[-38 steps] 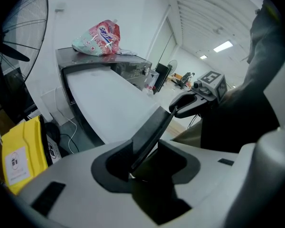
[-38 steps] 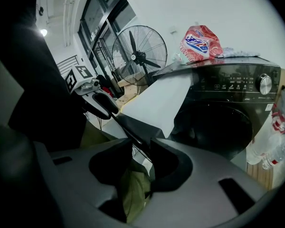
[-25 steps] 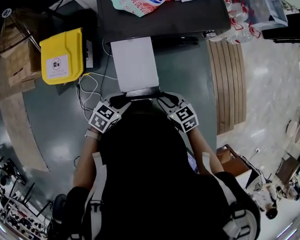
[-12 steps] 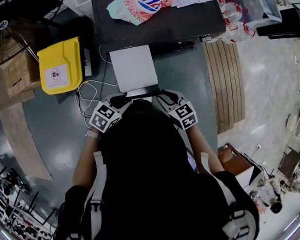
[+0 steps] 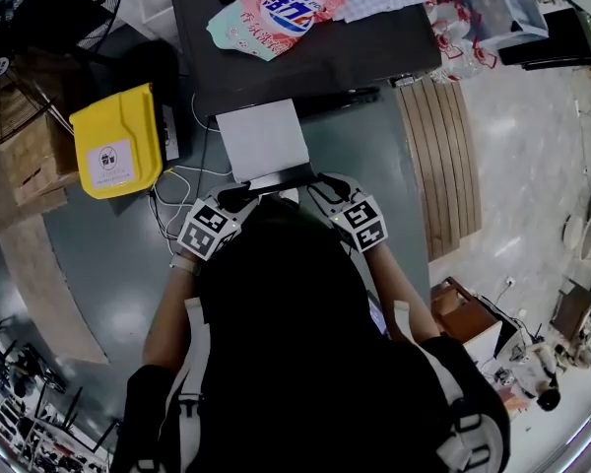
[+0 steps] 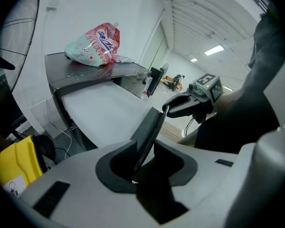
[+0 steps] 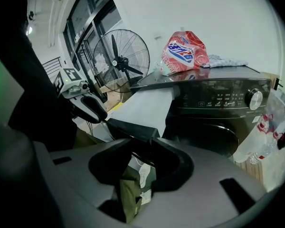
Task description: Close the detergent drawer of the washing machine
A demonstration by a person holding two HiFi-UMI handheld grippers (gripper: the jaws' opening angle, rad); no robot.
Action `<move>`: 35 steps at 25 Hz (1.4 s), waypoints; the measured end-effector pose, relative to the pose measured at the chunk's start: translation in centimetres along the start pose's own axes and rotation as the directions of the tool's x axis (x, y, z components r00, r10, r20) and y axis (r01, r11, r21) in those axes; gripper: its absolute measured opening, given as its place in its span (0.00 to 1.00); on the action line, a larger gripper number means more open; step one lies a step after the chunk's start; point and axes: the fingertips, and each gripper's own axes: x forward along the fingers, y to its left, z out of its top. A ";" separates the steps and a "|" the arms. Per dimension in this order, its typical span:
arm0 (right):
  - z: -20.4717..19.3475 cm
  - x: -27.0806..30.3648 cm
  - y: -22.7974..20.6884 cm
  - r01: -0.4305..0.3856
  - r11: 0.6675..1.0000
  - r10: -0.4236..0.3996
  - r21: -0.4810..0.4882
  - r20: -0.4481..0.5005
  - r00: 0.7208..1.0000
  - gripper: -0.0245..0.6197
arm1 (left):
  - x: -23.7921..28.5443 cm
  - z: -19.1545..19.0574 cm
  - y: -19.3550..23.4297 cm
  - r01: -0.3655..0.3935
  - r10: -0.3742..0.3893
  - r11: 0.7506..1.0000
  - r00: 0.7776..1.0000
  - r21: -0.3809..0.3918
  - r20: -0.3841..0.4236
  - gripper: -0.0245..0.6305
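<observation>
The detergent drawer (image 5: 266, 141) sticks out of the dark washing machine (image 5: 374, 52) toward me, white on top, with a dark front panel (image 5: 272, 178). My left gripper (image 5: 238, 198) is at the panel's left end and my right gripper (image 5: 311, 187) at its right end. In the left gripper view the panel (image 6: 151, 127) runs edge-on between the closing jaws of the left gripper (image 6: 145, 151). The right gripper view shows the panel (image 7: 130, 129) caught between the jaws of the right gripper (image 7: 137, 144), with the control knob (image 7: 254, 99) beyond.
A pink detergent bag (image 5: 281, 8) and a cloth lie on the machine's top. A yellow bin (image 5: 118, 141), cables, cardboard boxes (image 5: 20, 156) and a fan (image 5: 20, 28) stand to the left. A wooden pallet (image 5: 438, 166) lies to the right. My body hides the floor below the grippers.
The drawer has slid into the machine and shows less white top. Both grippers moved forward with its front panel.
</observation>
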 end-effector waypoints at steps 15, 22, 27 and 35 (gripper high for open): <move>2.7 2.2 -2.0 0.090 0.996 -0.090 0.028 -0.013 0.996 0.25 | 0.0 2.2 3.2 0.081 -0.082 0.996 0.996 0.048 0.020 0.19; 3.5 3.2 -2.6 0.147 0.987 -0.146 0.064 -0.012 0.989 0.25 | 0.2 2.8 4.5 0.128 -0.129 0.988 0.992 0.091 0.002 0.18; 4.9 4.1 -3.3 0.190 0.978 -0.190 0.089 0.002 0.982 0.25 | 0.0 3.7 6.1 0.130 -0.132 0.982 0.991 0.135 0.004 0.17; 7.4 5.0 -4.8 0.251 0.961 -0.256 0.116 0.024 0.966 0.25 | -0.3 5.6 8.1 0.167 -0.172 0.966 0.985 0.197 0.011 0.15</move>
